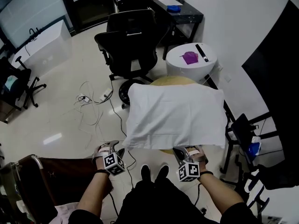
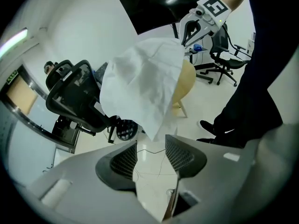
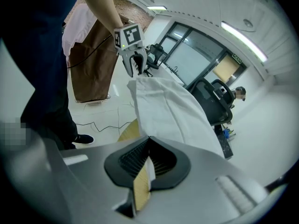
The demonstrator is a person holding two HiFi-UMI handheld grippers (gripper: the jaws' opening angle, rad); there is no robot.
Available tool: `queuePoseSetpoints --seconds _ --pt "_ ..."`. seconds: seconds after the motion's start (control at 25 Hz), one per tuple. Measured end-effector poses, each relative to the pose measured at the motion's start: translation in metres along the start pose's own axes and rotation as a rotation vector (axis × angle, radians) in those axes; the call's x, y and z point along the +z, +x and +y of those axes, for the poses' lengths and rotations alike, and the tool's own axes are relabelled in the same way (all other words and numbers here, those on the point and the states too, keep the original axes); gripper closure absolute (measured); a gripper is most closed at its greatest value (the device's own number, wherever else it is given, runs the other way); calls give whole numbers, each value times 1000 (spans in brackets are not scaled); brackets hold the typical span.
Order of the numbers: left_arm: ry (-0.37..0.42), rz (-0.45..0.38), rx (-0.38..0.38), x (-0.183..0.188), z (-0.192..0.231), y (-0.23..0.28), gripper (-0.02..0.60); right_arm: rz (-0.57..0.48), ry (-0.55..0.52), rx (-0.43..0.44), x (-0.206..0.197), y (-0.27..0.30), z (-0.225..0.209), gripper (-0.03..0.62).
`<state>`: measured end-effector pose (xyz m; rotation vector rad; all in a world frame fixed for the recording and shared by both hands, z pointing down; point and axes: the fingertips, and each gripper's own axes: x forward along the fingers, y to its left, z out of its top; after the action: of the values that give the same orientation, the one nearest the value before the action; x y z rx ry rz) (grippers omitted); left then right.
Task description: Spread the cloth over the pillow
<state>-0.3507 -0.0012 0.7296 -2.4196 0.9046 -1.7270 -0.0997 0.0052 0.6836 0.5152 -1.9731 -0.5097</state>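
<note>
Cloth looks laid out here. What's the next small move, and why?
Probably open the right gripper and let go. It is shut on the near edge of the cloth, while the left gripper is open with the corner free of its pads, and the cloth lies spread flat.

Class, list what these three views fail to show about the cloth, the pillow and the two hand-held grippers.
- Pillow: head view, no part shows under the white cloth.
- Yellow surface: head view, mostly covered by the white cloth; shape unclear.
- Right hand-held gripper: right gripper view, pinched cloth edge hidden between its shut jaws.
- Left hand-held gripper: left gripper view, cloth corner ahead of its open jaws; touching or apart unclear.
</note>
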Motion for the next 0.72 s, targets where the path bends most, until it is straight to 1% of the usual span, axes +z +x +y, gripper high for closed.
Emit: queuePoseSetpoints --seconds 0.04,0.12,0.2,0.24,0.32,0.4,0.44,0.52,0.64,0.72 --pt "-4 0 -20 1 1 4 394 -2 1 -1 0 -2 0 586" --pt "-46 -19 -108 5 -5 11 377 -4 1 -1 1 -6 -1 586" --pt "-131 -66 -210 12 -13 16 377 -7 0 0 -1 -7 -1 586" --pt "-178 -92 -243 14 -15 18 377 -7 0 1 -1 -9 -2 586" --pt "-258 -134 -276 16 -14 18 377 -3 -4 -1 0 -14 -7 586" --pt "-307 -168 -281 19 -13 16 379 -1 -6 -5 -1 -18 -11 586" --pt "-301 -181 -269 20 -13 13 395 -1 -6 -8 -2 -19 -12 586" --pt "-237 -190 -220 21 -13 7 482 -3 -5 -11 -3 -20 -12 586" --pt "-103 -170 -116 23 -9 -6 559 -11 -5 -12 -1 -21 -14 586" --pt "9 -136 -25 21 -1 -18 577 -24 -7 -13 4 -23 -16 586"
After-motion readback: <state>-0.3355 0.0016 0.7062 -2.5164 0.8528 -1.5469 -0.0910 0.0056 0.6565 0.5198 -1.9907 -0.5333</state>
